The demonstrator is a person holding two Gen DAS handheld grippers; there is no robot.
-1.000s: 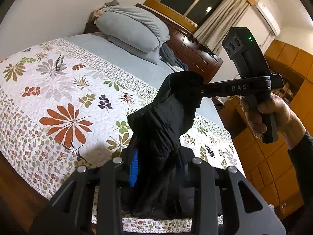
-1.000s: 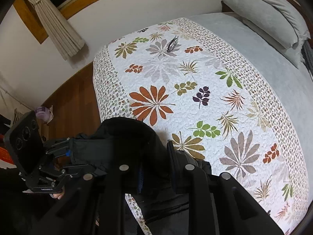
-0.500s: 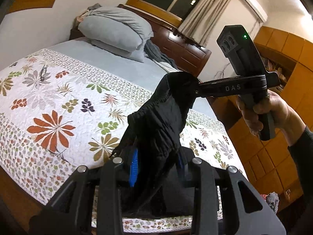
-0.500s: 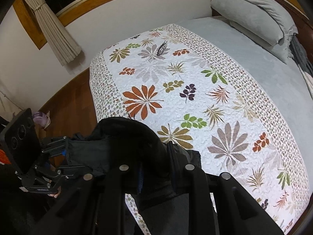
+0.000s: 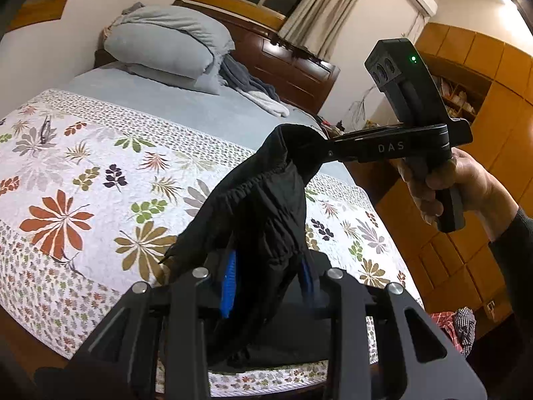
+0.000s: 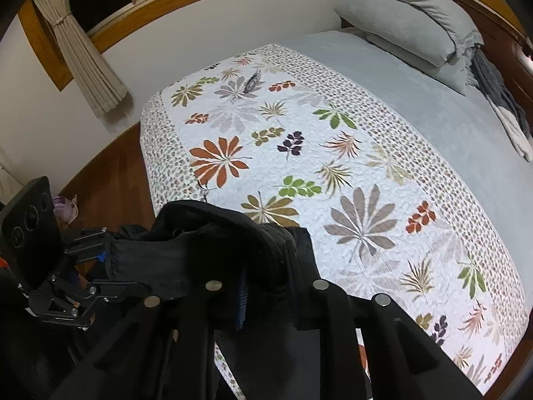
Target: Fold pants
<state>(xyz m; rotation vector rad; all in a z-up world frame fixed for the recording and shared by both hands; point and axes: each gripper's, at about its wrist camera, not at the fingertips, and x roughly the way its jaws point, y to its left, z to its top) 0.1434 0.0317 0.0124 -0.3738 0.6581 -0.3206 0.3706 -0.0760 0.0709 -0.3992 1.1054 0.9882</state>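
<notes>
The black pants (image 5: 263,220) hang bunched in the air above the near edge of the bed, held at the elastic waistband by both grippers. My left gripper (image 5: 266,276) is shut on one end of the waistband, its blue pads (image 5: 228,286) pressed against the cloth. My right gripper (image 5: 313,150) is shut on the other end, up and to the right. In the right wrist view the pants (image 6: 206,250) stretch from my right gripper (image 6: 266,280) to the left gripper (image 6: 103,260) at lower left. The legs hang out of sight.
The bed has a floral quilt (image 5: 100,173) over a grey sheet (image 6: 433,106). Grey pillows (image 5: 166,46) and a crumpled blanket (image 5: 253,90) lie by the wooden headboard. A small dark object (image 6: 253,81) lies on the far quilt. Wooden cabinets (image 5: 483,133) stand on the right, clothes (image 5: 456,326) on the floor.
Both grippers have carried the pants further over the bed and toward its right side; the pillows and headboard now sit more central. The grip on the waistband is unchanged.
</notes>
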